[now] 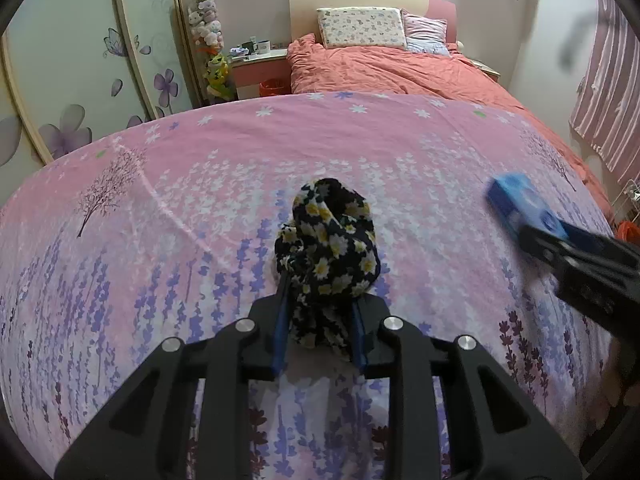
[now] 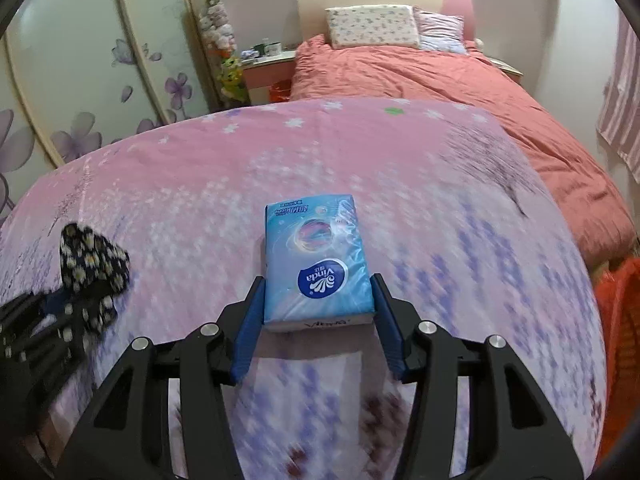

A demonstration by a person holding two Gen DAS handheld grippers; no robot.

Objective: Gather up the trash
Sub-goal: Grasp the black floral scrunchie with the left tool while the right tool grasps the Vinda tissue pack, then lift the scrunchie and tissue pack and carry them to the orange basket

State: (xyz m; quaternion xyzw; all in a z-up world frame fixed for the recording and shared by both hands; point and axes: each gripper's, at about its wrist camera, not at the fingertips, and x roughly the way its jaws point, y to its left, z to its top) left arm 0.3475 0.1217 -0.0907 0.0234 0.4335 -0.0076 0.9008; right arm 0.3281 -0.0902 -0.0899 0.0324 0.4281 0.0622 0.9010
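My left gripper (image 1: 320, 292) is shut on a crumpled dark cloth with a daisy print (image 1: 332, 248), held above the pink floral sheet (image 1: 200, 152). The cloth also shows at the left in the right wrist view (image 2: 94, 258). My right gripper (image 2: 318, 292) is shut on a blue Vinda tissue pack (image 2: 316, 264), its blue pads pressing both long sides. The pack appears blurred at the right in the left wrist view (image 1: 516, 200), with the right gripper's black body behind it.
An orange-red mesh basket (image 2: 618, 320) stands at the right beside the bed. A salmon duvet (image 1: 400, 68) and two pillows (image 1: 360, 26) lie beyond the sheet. A nightstand with mugs (image 1: 258, 54), hanging plush toys (image 1: 208, 28) and a floral wardrobe (image 1: 80, 60) are at the left.
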